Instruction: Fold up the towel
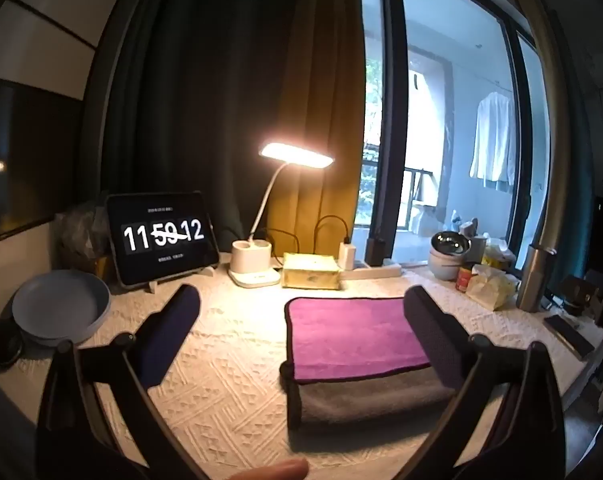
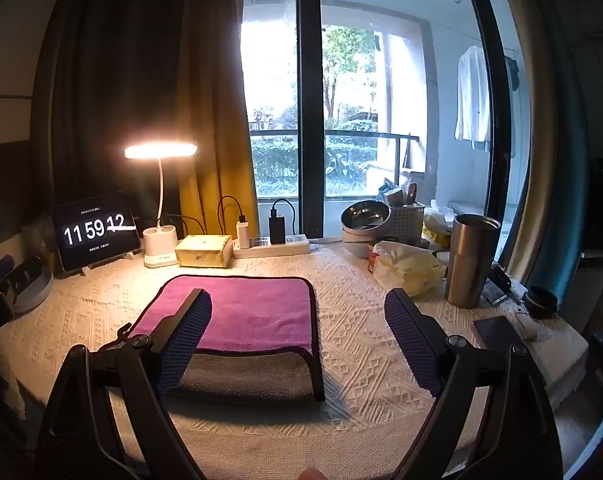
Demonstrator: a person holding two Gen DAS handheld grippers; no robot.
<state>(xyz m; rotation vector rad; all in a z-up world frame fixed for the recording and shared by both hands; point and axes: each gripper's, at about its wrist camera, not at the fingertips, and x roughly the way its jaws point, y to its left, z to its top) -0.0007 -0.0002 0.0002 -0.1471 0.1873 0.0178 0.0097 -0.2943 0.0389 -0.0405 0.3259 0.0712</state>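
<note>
A towel point(image 1: 349, 336), purple on one side and grey on the other with a dark border, lies folded on the cream tablecloth point(image 1: 229, 380). Its purple top layer stops short of the near edge, where a grey band shows. It also shows in the right wrist view point(image 2: 253, 312). My left gripper point(image 1: 301, 320) is open and empty, above the towel's left edge; its right finger point(image 1: 433, 336) overlaps the towel's right part. My right gripper point(image 2: 299, 320) is open and empty, above the towel's right edge; its left finger point(image 2: 185, 332) overlaps the towel's left part.
At the back stand a tablet clock point(image 1: 161, 236), a lit desk lamp point(image 1: 297, 156), a yellow box point(image 1: 311, 276) and a power strip point(image 2: 277, 244). A grey plate point(image 1: 61, 304) lies left. Bowls point(image 2: 365, 220), a tissue pack point(image 2: 409, 268), a steel tumbler point(image 2: 471, 260) and a phone point(image 2: 497, 332) crowd the right.
</note>
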